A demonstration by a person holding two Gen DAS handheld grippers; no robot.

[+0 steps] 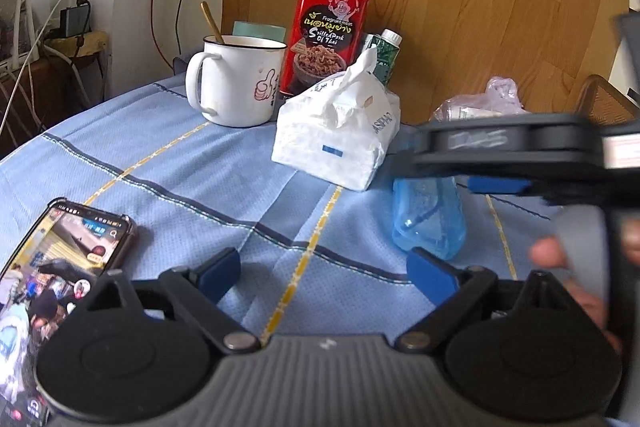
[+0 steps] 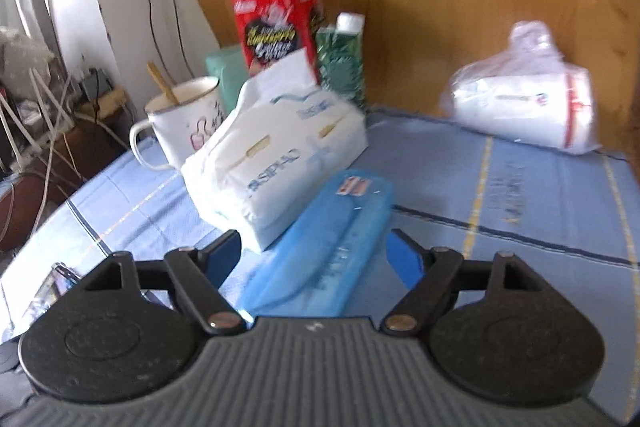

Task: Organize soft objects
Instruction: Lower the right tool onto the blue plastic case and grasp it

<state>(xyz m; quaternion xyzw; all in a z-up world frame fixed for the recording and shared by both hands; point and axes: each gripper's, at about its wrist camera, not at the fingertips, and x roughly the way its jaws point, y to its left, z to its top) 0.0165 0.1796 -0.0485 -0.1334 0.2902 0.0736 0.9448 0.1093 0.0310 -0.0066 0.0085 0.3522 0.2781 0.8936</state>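
left wrist: low over the blue cloth (image 1: 168, 163), looking forward and down between its own fingers, close | right wrist: same tilt, nearer the tissue pack (image 2: 276, 163), from its right | shared: tissue pack, mug (image 1: 236, 83), red tin (image 2: 280, 23), blue case (image 2: 320, 251)

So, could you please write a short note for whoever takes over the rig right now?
Left gripper: open, empty, over the blue checked tablecloth.
Right gripper: open, jaws either side of the translucent blue plastic case, not gripping.
White soft tissue pack sits beside the case, in front of the white enamel mug and red snack box. Clear bagged white roll lies by the wooden panel.
Done: nothing evidently. Left: all sorting.
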